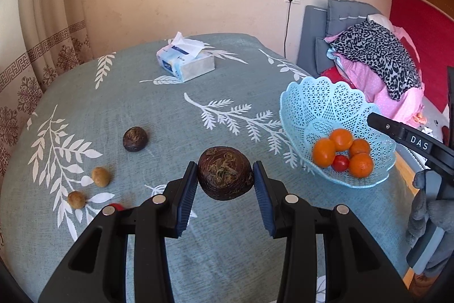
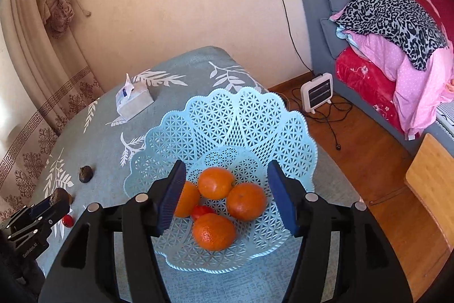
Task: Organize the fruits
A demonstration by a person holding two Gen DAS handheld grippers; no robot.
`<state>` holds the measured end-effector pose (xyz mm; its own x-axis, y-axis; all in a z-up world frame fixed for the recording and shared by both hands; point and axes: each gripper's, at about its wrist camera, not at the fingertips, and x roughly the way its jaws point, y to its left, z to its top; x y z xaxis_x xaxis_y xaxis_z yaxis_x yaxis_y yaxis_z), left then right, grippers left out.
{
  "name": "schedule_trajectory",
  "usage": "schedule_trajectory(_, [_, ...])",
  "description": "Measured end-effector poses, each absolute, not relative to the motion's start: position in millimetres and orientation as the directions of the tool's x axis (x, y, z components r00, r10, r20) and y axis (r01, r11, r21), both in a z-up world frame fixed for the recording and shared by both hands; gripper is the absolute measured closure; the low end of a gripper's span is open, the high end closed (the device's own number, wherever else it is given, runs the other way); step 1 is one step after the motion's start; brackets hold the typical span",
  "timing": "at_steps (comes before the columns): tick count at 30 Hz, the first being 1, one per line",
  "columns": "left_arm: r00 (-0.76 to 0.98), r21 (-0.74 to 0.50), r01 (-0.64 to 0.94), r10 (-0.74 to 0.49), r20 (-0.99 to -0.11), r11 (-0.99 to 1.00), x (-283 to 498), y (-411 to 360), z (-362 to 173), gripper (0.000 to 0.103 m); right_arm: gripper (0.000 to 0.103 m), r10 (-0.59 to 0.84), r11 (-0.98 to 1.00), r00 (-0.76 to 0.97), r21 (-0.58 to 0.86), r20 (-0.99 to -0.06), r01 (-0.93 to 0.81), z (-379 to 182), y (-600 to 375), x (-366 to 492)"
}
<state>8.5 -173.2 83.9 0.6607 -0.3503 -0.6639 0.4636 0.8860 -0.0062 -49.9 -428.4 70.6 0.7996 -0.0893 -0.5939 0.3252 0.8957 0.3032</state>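
Note:
My left gripper (image 1: 225, 181) is shut on a dark brown round fruit (image 1: 225, 173), held above the table. In the right wrist view that fruit (image 2: 58, 196) shows at the left gripper's tip. A light blue lattice basket (image 1: 320, 101) at the right holds several oranges (image 1: 340, 139) and a small red tomato (image 1: 340, 163). My right gripper (image 2: 227, 198) is open and empty, hovering over the basket (image 2: 227, 115) and its oranges (image 2: 215, 182). A second dark fruit (image 1: 135, 139), two small brown fruits (image 1: 100, 176) and a red tomato (image 2: 67, 220) lie on the table.
A tissue box (image 1: 185, 61) stands at the far side of the teal leaf-print tablecloth (image 1: 170, 110). A bed with piled clothes (image 2: 397, 27) and a small heater (image 2: 316, 93) are to the right, on the wooden floor. Curtains hang at the left.

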Motion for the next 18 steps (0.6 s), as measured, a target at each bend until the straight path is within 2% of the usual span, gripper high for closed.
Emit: schedule_trajectory(18, [0.575, -0.039, 0.626, -0.494, -0.652, 0.779, 17.3, -266.2, 80.4, 0.062, 0.041, -0.124, 0.856, 0.802, 0.345, -0.585, 0.384, 67.7, -452.3, -56.8])
